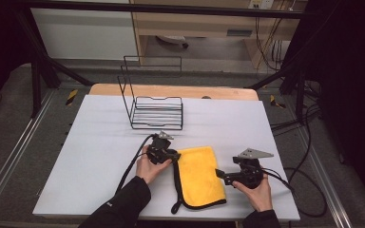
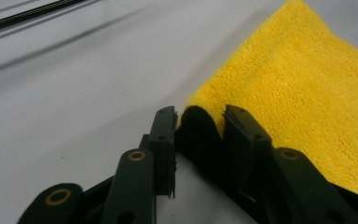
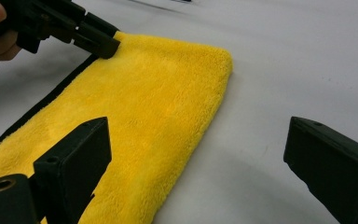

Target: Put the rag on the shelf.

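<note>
Yellow cloth (image 1: pixel 200 175) lower centre: judged soft, light, limp. Black-edged corner straddled by left gripper (image 2: pixel 199 122), grip unclear. Right gripper (image 3: pixel 196 154) spread wide, empty.

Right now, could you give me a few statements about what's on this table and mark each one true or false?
1. The yellow cloth lies folded flat on the table. True.
2. The wire rack holds the cloth. False: the rack is empty.
3. The left gripper has the cloth's black-edged corner between its jaws. True.
4. The right gripper is clamped shut on the cloth. False: its jaws stand wide open.
</note>
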A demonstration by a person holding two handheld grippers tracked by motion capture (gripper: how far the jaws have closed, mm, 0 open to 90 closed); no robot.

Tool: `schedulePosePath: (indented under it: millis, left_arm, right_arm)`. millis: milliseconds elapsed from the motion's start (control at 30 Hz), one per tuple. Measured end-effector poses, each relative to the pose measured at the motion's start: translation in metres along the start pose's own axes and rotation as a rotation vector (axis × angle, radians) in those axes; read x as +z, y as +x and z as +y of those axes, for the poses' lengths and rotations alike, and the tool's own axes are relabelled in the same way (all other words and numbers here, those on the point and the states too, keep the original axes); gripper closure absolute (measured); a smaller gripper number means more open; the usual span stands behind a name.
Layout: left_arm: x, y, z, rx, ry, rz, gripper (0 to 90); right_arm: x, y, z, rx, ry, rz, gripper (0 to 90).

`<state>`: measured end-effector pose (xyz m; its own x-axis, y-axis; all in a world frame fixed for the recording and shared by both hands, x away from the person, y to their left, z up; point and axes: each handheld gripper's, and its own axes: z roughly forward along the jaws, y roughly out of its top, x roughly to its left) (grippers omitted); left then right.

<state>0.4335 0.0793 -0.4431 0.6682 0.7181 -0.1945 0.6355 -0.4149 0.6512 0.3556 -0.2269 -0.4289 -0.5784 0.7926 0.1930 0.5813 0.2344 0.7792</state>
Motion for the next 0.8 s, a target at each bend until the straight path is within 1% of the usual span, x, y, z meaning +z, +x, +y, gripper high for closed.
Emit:
schedulePosePath:
  millis: [33,133,167,333,400,500,567,600,667,700,733,767,800]
  left_arm:
    - [0.000,0.000,0.000,-0.002,0.001,0.001,66.6]
    - [0.001,-0.002,0.000,0.006,0.003,0.007,69.3]
    - [0.002,-0.003,0.001,0.018,0.006,0.014,69.9]
    - [0.003,-0.008,0.001,0.048,0.011,0.043,71.4]
    - [0.003,-0.009,0.001,0.057,0.007,0.052,71.9]
    - [0.003,-0.009,0.001,0.055,0.006,0.050,72.2]
    - [0.004,-0.009,0.001,0.055,0.006,0.047,72.3]
    - [0.003,-0.009,0.001,0.056,0.007,0.046,72.3]
    - [0.003,-0.009,0.001,0.058,0.007,0.047,72.3]
    - [0.003,-0.009,0.001,0.060,0.006,0.046,72.3]
    - [0.004,-0.009,0.001,0.059,0.006,0.047,72.3]
    - [0.003,-0.009,0.001,0.060,0.005,0.046,72.4]
    - [0.004,-0.009,0.000,0.059,0.002,0.046,72.3]
  right_arm:
    - [0.002,-0.001,0.002,-0.006,0.001,-0.005,8.5]
    - [0.011,-0.003,0.009,0.004,-0.001,-0.016,10.0]
    - [0.014,-0.004,0.012,0.006,0.007,-0.022,10.3]
    - [0.034,-0.008,0.025,0.005,0.017,-0.039,14.6]
    - [0.043,-0.010,0.030,0.004,0.013,-0.028,20.8]
    - [0.055,-0.014,0.036,-0.005,0.016,-0.029,30.2]
    - [0.062,-0.016,0.039,0.002,0.028,-0.036,36.1]
    - [0.065,-0.018,0.040,0.003,0.035,-0.036,39.7]
    - [0.071,-0.020,0.040,0.013,0.058,-0.043,43.3]
    - [0.074,-0.021,0.039,0.009,0.071,-0.043,45.6]
    - [0.075,-0.021,0.039,0.010,0.088,-0.045,47.0]
    - [0.076,-0.022,0.038,0.003,0.097,-0.041,49.4]
    - [0.076,-0.021,0.038,0.007,0.105,-0.038,51.5]
